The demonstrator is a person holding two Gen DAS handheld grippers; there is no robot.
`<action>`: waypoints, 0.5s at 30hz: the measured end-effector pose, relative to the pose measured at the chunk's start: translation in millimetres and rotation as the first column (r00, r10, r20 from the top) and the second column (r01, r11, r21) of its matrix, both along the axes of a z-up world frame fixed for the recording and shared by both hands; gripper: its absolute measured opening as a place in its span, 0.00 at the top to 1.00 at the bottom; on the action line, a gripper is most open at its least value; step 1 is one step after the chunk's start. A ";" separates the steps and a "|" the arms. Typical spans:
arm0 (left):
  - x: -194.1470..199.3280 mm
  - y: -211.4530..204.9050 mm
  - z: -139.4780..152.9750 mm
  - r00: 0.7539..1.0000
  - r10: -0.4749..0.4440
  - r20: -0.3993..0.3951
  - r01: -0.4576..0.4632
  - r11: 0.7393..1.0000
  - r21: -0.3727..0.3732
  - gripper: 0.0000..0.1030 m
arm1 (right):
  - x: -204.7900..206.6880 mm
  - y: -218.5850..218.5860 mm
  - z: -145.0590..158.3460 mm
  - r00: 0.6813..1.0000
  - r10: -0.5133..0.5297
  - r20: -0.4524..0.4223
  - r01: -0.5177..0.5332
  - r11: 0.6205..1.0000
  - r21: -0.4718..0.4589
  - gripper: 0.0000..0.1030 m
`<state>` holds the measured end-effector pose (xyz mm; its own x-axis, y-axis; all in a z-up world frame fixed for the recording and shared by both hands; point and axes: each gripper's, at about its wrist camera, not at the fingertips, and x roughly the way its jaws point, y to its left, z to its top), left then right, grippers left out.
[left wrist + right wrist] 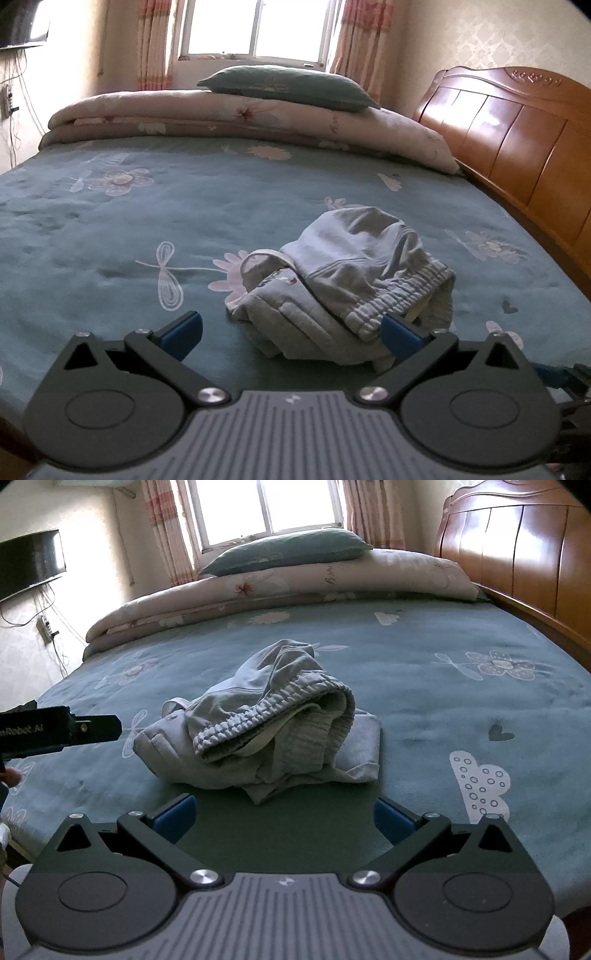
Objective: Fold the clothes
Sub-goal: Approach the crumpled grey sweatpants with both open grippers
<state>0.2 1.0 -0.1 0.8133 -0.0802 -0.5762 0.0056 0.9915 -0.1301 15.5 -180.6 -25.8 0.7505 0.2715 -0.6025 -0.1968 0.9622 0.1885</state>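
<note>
- A crumpled pile of light grey clothes [343, 280] lies on the bed [110, 229], on the teal sheet printed with flowers and dragonflies, toward the near edge.
- The top piece shows a ribbed elastic waistband [273, 710], bunched and turned toward the right wrist camera; a flatter grey layer spreads out beneath it.
- The left hand-held gripper [291, 334] has its blue-padded jaws spread wide with nothing between the pads; its right pad stands in front of the waistband edge, and I cannot tell if it touches.
- The right hand-held gripper [284, 814] is also wide open and holds nothing, its pads over bare sheet just short of the pile.
- In the right wrist view the left hand-held gripper's black body reaches in from the left edge, apart from the clothes.
- At the far side of the bed lies a folded floral quilt [240, 118] with a green pillow [288, 86] on top.
- A wooden headboard [517, 140] stands at the right, a curtained window [269, 506] behind.
</note>
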 end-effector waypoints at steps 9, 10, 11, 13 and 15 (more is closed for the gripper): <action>4.5 5.9 -7.0 0.999 0.000 -0.042 0.000 1.000 -0.007 0.01 | 0.6 -3.3 -1.2 1.000 -0.014 0.002 0.014 1.000 0.010 0.00; 4.7 3.8 -8.5 0.999 -0.002 -0.043 0.002 1.000 -0.003 0.01 | 1.8 -4.4 -2.0 1.000 -0.016 -0.001 0.016 1.000 0.011 0.00; 4.5 -0.1 -9.1 0.999 -0.002 -0.044 0.002 1.000 0.005 0.01 | 1.4 -4.6 -2.2 1.000 -0.019 -0.003 0.019 1.000 0.011 0.00; 4.8 -2.1 -11.0 0.999 -0.010 -0.047 0.011 1.000 0.017 0.01 | 4.8 -6.7 -4.7 1.000 -0.025 -0.018 0.025 1.000 0.013 0.00; 7.0 -4.2 -12.9 0.998 -0.018 -0.061 0.020 1.000 0.023 0.01 | 5.7 -7.8 -5.4 0.999 -0.029 -0.025 0.029 0.999 0.015 0.00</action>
<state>7.2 -3.2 -13.0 0.7753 -0.0812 -0.6263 0.0171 0.9940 -0.1076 21.2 -188.3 -31.2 0.7433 0.2592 -0.6166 -0.1637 0.9643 0.2080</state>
